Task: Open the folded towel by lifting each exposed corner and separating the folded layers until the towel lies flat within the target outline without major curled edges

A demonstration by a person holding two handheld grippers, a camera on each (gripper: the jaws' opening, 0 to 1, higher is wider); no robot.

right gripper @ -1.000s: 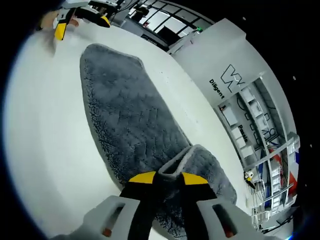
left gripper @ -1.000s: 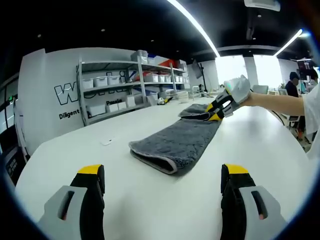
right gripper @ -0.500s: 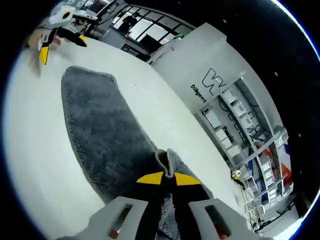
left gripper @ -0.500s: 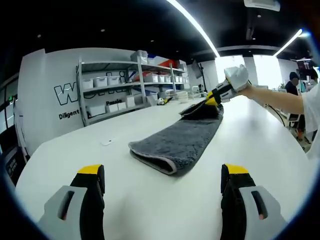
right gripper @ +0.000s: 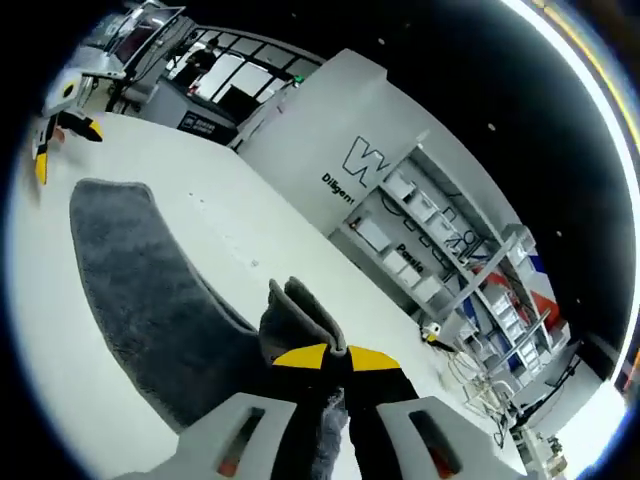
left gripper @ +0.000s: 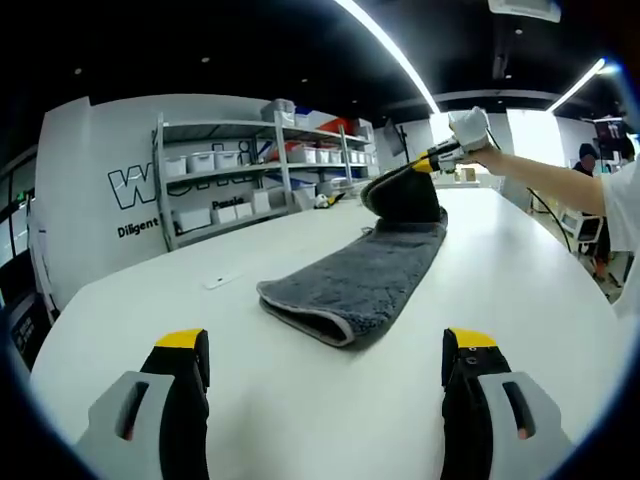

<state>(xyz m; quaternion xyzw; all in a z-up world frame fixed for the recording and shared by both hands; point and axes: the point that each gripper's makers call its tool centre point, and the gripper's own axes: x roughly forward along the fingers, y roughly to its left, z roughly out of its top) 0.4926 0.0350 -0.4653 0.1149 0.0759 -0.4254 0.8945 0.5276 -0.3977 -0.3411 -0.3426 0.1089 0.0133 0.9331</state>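
A grey folded towel [left gripper: 362,277] lies on the white table [left gripper: 250,400], its near folded end toward my left gripper [left gripper: 325,385], which hovers open over bare table well short of it. At the towel's far end my right gripper [left gripper: 436,160], held by a gloved hand, has a corner raised above the table, the top layer hanging from it. In the right gripper view, the right gripper [right gripper: 335,355] is shut on that towel corner [right gripper: 300,312], and the rest of the towel [right gripper: 130,280] stretches away toward the left gripper [right gripper: 55,125].
Metal shelves [left gripper: 255,170] with white bins stand past the table's far left edge against a lettered wall. A person [left gripper: 588,165] is at the far right by bright windows. A small white scrap [left gripper: 220,282] lies on the table left of the towel.
My right gripper has risen with the towel corner, lifting the top layer off the far end. The left gripper has stayed still and open.
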